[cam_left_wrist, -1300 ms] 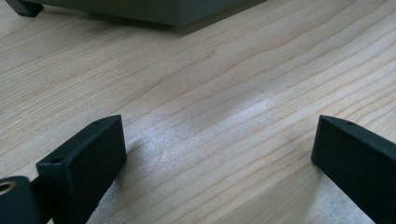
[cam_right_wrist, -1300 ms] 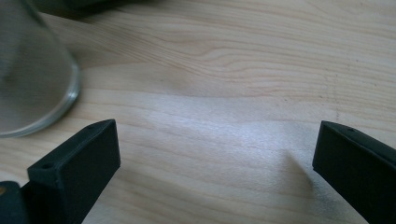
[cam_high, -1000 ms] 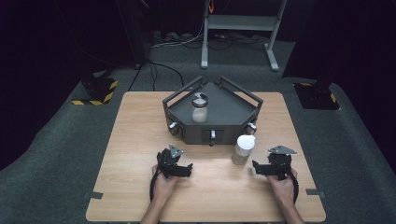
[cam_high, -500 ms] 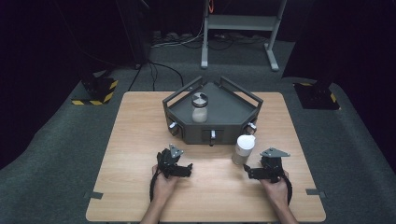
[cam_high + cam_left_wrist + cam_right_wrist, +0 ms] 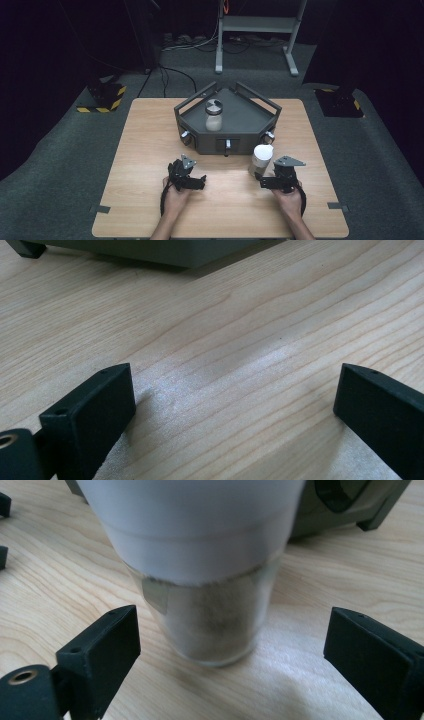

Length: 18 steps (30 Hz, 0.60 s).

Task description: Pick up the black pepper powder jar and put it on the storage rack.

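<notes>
Now the right gripper (image 5: 265,181) has slid up to the white-capped jar (image 5: 261,160) at the tray's (image 5: 200,141) five o'clock corner, jaws just narrowing around it, not yet touching. Left gripper (image 5: 199,181) rests wide open; a grasp looks imminent.

Both grippers were matte black, blocky bodies. Right gripper (image 5: 266,181), the one nearer the grey tray (image 5: 270,107), carried a grey three-cornered plate on top; left gripper (image 5: 199,181) had a smaller grey plate. Black cable looped back from each along the wrist. Jaws were flat rectangular black blocks with bevelled tips, a small hole near each tip, a brass-coloured insert in the left-hand jaw's base in both gripper views. Forearms bare, no sleeves visible
</notes>
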Each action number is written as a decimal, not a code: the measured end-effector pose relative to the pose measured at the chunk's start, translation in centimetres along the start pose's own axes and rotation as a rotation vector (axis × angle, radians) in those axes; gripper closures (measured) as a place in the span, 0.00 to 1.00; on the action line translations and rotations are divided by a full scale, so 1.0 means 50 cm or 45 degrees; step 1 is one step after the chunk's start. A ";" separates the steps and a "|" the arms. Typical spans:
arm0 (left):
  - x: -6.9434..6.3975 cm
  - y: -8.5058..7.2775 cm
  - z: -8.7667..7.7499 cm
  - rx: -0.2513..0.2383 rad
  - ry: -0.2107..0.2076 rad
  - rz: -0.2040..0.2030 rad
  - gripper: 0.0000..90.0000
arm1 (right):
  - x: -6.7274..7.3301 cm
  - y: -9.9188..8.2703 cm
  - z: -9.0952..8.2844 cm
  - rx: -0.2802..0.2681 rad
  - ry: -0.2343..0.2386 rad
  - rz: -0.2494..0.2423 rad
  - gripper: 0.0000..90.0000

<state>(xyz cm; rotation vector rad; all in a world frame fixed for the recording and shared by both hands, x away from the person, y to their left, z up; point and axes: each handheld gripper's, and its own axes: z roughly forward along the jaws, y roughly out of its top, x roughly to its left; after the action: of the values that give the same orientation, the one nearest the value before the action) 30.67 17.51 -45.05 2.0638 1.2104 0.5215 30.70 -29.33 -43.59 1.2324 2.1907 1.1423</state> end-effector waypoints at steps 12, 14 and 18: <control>0.000 0.000 0.000 0.000 0.000 0.001 0.04 | 0.009 0.006 0.019 -0.010 -0.011 0.000 0.13; 0.000 0.000 0.000 0.000 0.001 0.001 0.04 | 0.010 0.005 0.020 -0.012 -0.012 -0.002 0.14; 0.000 0.000 0.000 0.000 0.001 0.001 0.04 | 0.013 0.010 0.023 -0.015 -0.018 -0.008 0.15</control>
<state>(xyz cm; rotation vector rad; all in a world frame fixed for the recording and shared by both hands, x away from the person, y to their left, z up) 30.65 17.50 -45.05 2.0641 1.2100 0.5224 31.36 -28.08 -43.86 1.2241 2.1730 1.1395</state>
